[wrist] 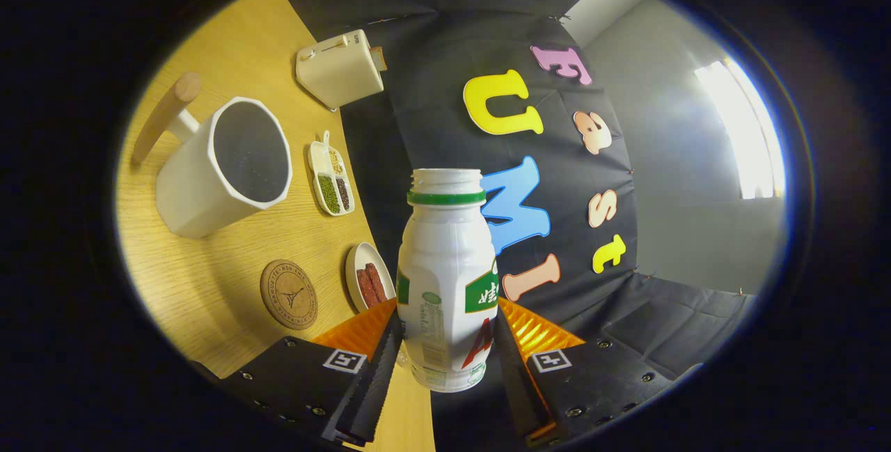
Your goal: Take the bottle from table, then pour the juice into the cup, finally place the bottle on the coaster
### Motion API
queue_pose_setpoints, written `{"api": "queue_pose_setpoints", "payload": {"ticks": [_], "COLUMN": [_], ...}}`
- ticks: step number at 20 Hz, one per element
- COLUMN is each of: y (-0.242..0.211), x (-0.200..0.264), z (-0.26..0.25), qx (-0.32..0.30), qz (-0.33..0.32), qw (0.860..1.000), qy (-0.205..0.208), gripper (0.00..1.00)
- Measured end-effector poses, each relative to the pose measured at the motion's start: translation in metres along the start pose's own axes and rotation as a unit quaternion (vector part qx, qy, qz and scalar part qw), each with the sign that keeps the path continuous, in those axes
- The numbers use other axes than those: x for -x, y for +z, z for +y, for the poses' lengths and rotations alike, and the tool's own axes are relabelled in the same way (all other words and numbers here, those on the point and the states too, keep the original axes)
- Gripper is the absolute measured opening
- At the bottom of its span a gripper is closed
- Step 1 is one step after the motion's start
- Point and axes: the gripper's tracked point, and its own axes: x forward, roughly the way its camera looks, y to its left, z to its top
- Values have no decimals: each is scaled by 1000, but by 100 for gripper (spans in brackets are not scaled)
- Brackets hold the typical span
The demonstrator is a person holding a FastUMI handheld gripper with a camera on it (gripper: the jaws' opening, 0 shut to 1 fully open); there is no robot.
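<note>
Bottle: white plastic juice bottle with a green neck ring and green label, cap off, mouth open; it sits between the two fingers, lifted clear of the table.
Gripper: the gripper has its jaws closed in on the bottle's lower body, one finger pressing each side, so it looks firmly clamped.
Tilt: the whole view is rolled, so the wooden table runs up one side; the bottle lines up with the fingers.
Cup: a white faceted cup with a wooden handle stands on the table, well beyond the fingers and off to the side of the bottle; its inside is dark, and I cannot tell whether it holds any liquid.
Coaster: a round brown coaster lies bare on the table, between the cup and the fingers.
Small dishes: a round dish with reddish pieces sits just beside the coaster; a divided tray of beans lies beyond it.
Toaster: a cream toaster stands at the table's far edge, by the cloth wall.
</note>
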Motion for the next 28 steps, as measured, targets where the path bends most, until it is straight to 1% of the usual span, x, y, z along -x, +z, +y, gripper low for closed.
{"api": "queue_pose_setpoints", "payload": {"ticks": [9,14,21,28], "y": [11,17,29,29], "x": [0,-1,-1,1], "z": [0,3,4,2], "qx": [65,84,127,161], "qz": [-12,-19,-35,-45], "qw": [998,996,991,985], "qy": [-18,-18,-32,-44], "gripper": [71,71,71,71]}}
